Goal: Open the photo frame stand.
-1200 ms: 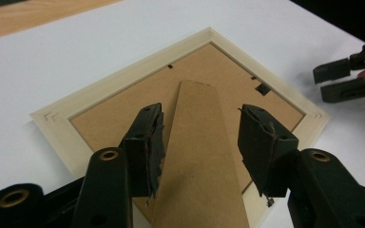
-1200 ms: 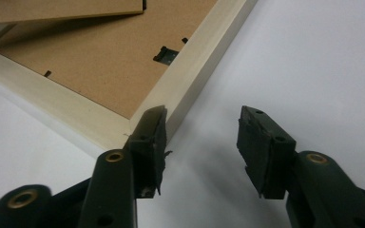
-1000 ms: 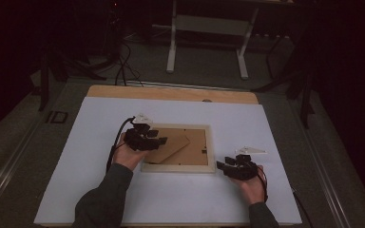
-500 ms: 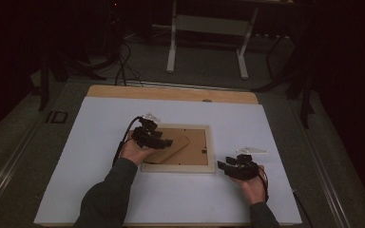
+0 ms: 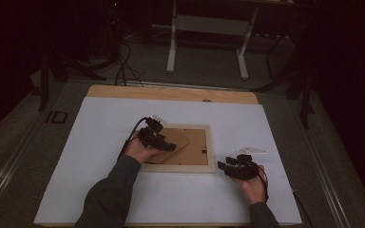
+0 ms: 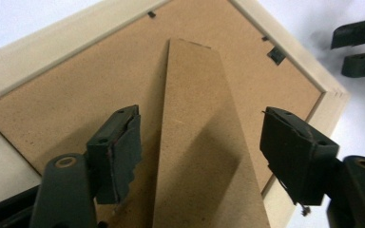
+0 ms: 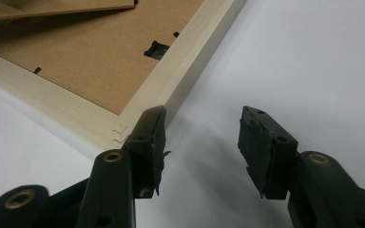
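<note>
The picture frame [image 5: 177,167] lies face down in the middle of the white table [image 5: 100,128], and it looks light and stiff but likely fragile on its hidden front, best taken by its pale wooden rim. Its brown fibreboard back carries a thin, bendable stand flap [image 6: 204,156]. The left gripper [image 6: 202,142] has just been opening and straddles that flap without pressing it; the right gripper [image 7: 202,142] stands open, empty, at the frame's near right corner.

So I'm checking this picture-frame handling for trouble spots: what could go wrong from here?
The left tool, jaws just opened, straddles the raised stand flap; closing off-centre could bend or crease it. The right tool, open, has one jaw beside the picture frame corner, so a nudge might slide the frame.
</note>
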`<state>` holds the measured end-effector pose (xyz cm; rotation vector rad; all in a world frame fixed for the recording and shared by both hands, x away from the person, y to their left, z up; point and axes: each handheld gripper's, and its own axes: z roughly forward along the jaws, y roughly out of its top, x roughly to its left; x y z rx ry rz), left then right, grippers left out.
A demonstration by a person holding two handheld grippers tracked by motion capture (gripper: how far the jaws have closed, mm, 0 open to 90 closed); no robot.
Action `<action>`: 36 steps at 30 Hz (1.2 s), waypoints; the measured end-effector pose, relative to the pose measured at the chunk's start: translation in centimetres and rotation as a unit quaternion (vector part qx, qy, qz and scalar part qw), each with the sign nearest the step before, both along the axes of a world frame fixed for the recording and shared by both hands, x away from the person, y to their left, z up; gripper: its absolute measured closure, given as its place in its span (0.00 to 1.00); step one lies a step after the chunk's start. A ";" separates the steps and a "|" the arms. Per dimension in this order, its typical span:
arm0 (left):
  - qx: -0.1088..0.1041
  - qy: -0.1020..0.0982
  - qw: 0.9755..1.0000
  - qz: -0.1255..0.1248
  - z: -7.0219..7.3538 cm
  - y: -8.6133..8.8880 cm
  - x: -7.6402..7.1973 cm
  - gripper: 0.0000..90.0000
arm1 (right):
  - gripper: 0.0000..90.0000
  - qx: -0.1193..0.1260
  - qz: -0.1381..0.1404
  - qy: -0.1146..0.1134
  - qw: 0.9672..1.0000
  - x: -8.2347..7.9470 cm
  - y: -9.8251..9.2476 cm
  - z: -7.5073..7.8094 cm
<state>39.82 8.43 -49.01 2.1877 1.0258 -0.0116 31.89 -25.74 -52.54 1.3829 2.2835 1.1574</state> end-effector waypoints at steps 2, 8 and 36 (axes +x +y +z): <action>0.007 0.007 1.000 -0.007 -0.2 -0.2 0.2 0.33 | 0.57 0.000 0.000 0.000 1.000 0.0 0.0 0.0; 0.022 0.019 1.000 -0.012 -0.6 -0.7 0.6 0.33 | 0.57 0.001 -0.001 0.001 1.000 0.0 -0.1 -0.1; 0.082 0.026 0.994 -0.063 -0.9 -1.7 0.3 0.42 | 0.57 -0.001 -0.002 0.007 1.000 0.2 -0.1 -0.4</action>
